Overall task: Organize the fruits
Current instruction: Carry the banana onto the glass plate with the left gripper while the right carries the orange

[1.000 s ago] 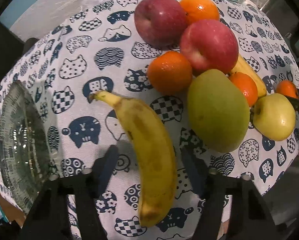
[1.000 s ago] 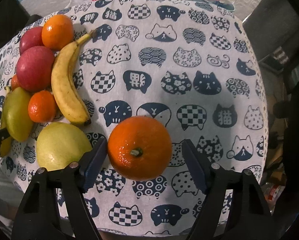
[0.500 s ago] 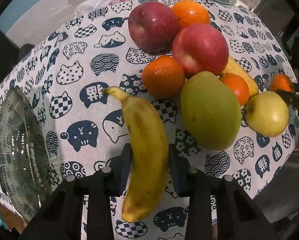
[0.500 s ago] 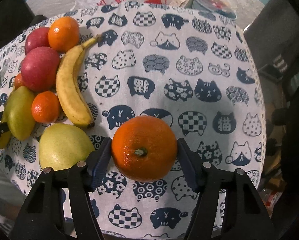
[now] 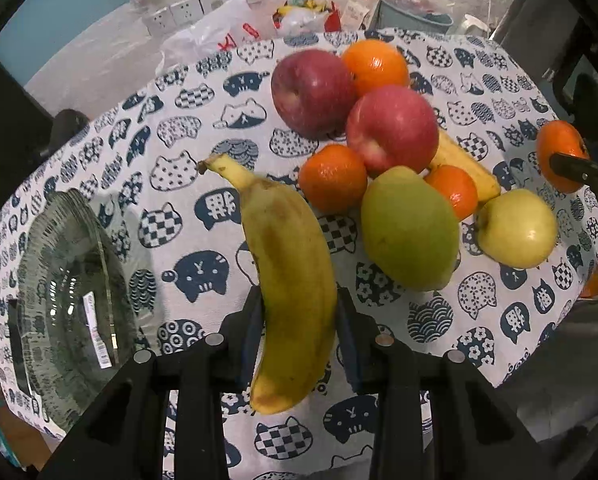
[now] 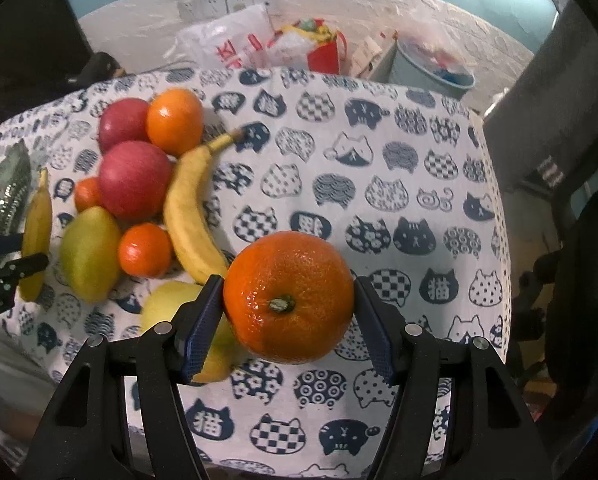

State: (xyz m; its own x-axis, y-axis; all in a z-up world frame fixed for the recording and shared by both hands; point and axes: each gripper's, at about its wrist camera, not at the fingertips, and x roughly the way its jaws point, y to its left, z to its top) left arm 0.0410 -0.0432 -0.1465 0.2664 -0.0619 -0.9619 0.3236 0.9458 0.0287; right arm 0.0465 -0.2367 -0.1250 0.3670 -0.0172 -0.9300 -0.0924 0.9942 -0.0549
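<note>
Fruits wait by the glass bowl (image 5: 65, 292): left tongs (image 5: 299, 320) squeeze a banana (image 5: 291, 280), right tongs (image 6: 289, 304) squeeze an orange (image 6: 289, 296), likely ready for dropping inside.

A second ago my jaws stood wide beside the fruit; now my left gripper (image 5: 299, 316) has clamped the banana (image 5: 289, 280) and my right gripper (image 6: 289, 312) the mandarin (image 6: 289, 298), both lifted off the tablecloth (image 6: 379, 184).
</note>
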